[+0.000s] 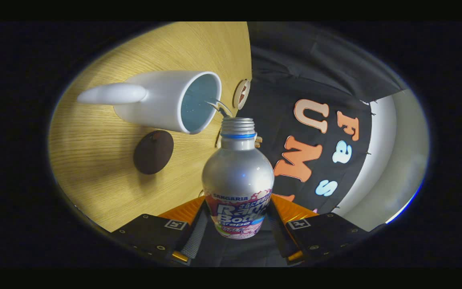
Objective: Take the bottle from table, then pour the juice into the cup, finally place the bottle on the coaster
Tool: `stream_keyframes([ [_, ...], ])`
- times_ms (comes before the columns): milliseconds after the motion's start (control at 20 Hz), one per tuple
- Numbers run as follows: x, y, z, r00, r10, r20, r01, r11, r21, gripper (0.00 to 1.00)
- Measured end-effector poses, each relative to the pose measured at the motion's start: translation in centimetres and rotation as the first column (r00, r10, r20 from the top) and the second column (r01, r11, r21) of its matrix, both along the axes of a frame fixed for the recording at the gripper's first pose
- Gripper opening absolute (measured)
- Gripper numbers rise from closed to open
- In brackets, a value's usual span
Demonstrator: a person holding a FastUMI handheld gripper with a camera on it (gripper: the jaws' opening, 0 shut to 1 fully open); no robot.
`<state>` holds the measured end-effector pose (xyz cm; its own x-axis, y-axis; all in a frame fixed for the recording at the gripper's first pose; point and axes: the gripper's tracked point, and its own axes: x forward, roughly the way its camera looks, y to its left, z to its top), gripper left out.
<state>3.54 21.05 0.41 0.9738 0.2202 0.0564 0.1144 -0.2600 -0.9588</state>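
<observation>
The gripper [237, 224] is clamping the bottle [238, 172] between both fingers, pressing on its labelled body. The bottle is tipping toward the white cup [163, 100], its open mouth just beside the cup's rim, a thin stream crossing into the cup. A dark round coaster [153, 152] is lying on the wooden table [94, 160] just beside the cup.

Colours on the wood-grain table

Silver bottle [238, 172] with blue neck ring and pink-purple label; white cup [163, 100], pale blue inside; dark brown round coaster [153, 152]; tan striped table [106, 176].
</observation>
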Motion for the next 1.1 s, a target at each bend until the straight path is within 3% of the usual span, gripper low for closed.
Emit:
stream_keyframes([
  [1100, -0.62, 0.38, 0.96, 1.0, -0.011, 0.013, 0.012, 0.993, -0.114, 0.75],
])
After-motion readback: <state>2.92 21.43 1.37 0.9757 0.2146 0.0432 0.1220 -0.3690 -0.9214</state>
